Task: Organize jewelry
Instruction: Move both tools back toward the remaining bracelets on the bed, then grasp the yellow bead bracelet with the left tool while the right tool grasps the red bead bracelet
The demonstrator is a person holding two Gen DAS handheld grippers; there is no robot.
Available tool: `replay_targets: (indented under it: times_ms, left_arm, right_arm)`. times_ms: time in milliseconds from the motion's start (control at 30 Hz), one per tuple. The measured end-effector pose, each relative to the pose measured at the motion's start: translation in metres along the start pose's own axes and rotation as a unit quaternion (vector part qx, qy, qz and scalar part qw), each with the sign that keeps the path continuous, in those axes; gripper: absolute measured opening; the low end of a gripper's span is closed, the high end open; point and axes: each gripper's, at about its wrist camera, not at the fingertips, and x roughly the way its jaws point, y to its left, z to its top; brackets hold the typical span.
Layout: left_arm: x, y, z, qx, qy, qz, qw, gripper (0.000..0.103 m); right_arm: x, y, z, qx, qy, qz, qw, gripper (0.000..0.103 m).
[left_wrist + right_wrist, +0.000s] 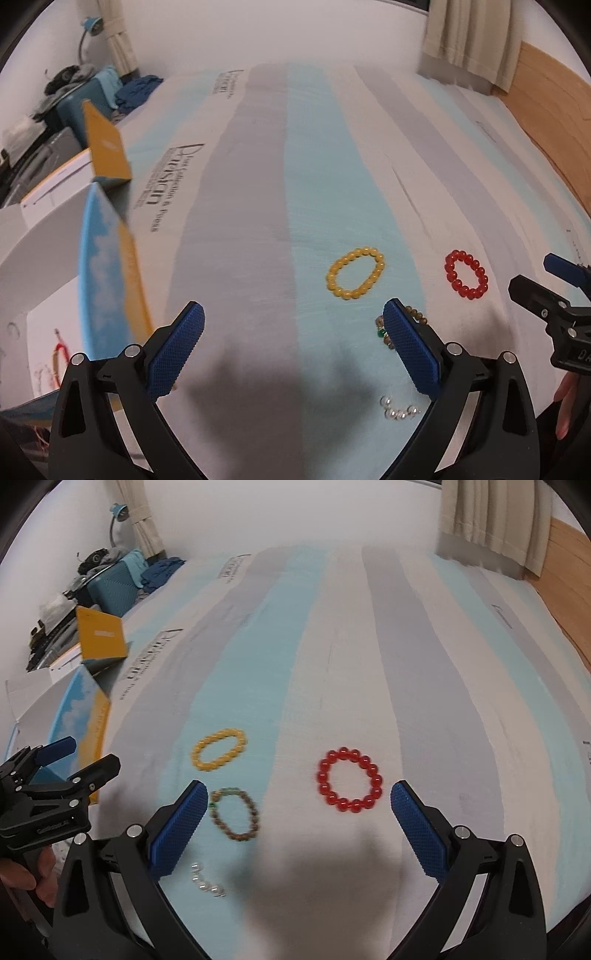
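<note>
- left gripper [293, 314]: blue pads spread wide, nothing between them, hovering over the striped sheet [258, 184]; also seen at left edge of the right wrist view [79, 755], fingers apart there too
- right gripper [295, 794]: pads spread wide, empty, lower centre of its view; its tip shows at right edge of the left wrist view [535, 275]
- yellow bead bracelet [355, 272]: flat on the light blue stripe, centre right of the left view; centre left in the right view [218, 749]
- red bead bracelet [466, 274]: flat on a pale stripe, right of the yellow one, well apart from it; in the right view [349, 780] it lies just ahead of the gap between the right pads, nearer the right one
- brown bead bracelet with a green bead [233, 814]: just beside the right gripper's left pad in the frame; in the left view [380, 325] mostly hidden behind the left gripper's right-hand pad
- small pearl piece [399, 410]: lower right of the left view, near the frame's right finger; lower left in the right view [207, 880], blurred
- open box with yellow lid flap and blue sky-print side [107, 236]: left of frame, at the sheet's edge; same box upper left in the right view [92, 672]
- curtain [491, 524]: upper right
</note>
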Motion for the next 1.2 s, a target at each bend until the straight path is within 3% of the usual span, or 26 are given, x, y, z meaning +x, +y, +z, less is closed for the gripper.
replay_targets:
  times_ms: [400,767,1000,1067,1200]
  left_arm:
    - [0.073,-0.023,0.009,0.006,0.035,-0.03,0.9989,0.095]
    - [0.116,-0.035,0.012,0.018,0.06,-0.031,0.9976,0.093]
    - [0.136,-0.047,0.011,0.037,0.073,-0.032,0.9962,0.084]
    - [0.137,-0.048,0.011,0.036,0.072,-0.033,0.9962,0.082]
    - [0.138,-0.053,0.012,0.042,0.067,-0.05,0.9956,0.063]
  right_arm:
    - [0.069,-0.037,-0.008,0.018,0.045,-0.02,0.999,0.095]
    - [0.108,-0.052,-0.01,0.022,0.068,-0.027,0.997,0.095]
    - [0.122,-0.053,-0.016,0.017,0.076,-0.036,0.996,0.095]
    - [0.123,-0.054,-0.016,0.015,0.077,-0.039,0.996,0.091]
    - [0.127,-0.05,-0.011,0.011,0.082,-0.045,0.996,0.086]
